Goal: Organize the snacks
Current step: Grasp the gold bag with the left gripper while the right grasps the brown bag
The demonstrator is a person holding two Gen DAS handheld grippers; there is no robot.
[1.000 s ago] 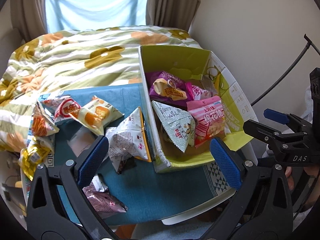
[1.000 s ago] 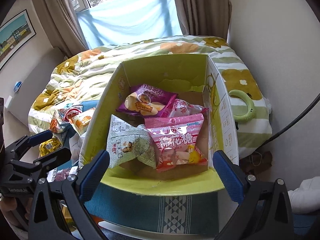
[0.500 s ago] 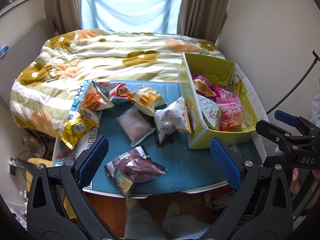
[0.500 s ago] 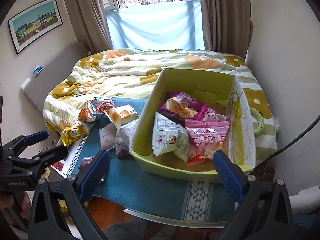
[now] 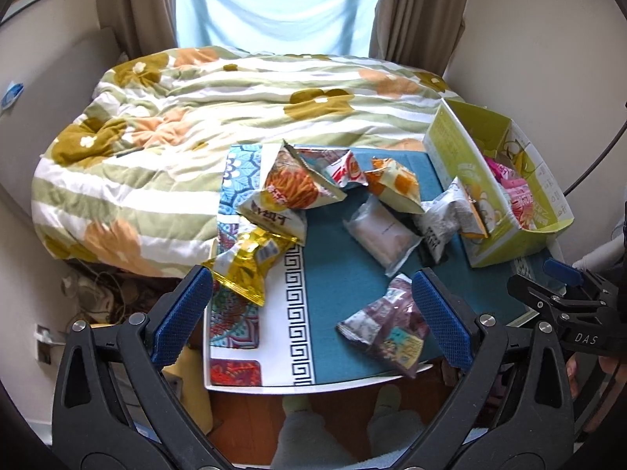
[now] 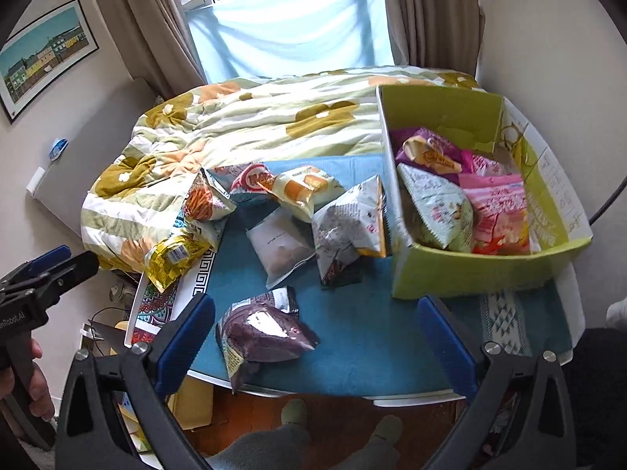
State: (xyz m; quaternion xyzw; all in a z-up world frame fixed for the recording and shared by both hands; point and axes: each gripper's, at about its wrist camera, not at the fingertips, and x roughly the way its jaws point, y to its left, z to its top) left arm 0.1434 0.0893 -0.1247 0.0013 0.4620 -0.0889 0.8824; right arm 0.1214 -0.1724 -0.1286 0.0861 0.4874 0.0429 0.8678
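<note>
Left gripper (image 5: 311, 321): blue-padded fingers spread wide, nothing between them, held above the near table edge. A crinkled gold foil snack packet (image 5: 247, 264) lies just beyond its left finger (image 5: 182, 323); a dark purple snack bag (image 5: 388, 329) lies just inside its right finger.

Centre of the teal tablecloth (image 6: 364, 313): a clear-wrapped pale pastry (image 6: 280, 246) and a grey-white crumpled packet (image 6: 348, 231), the latter leaning against the box wall.

Right gripper (image 6: 315, 338): fingers likewise wide and empty; the purple bag sits between them. The lime-green cardboard box (image 6: 490, 270), holding pink and purple packets, stands beyond its right finger.
</note>
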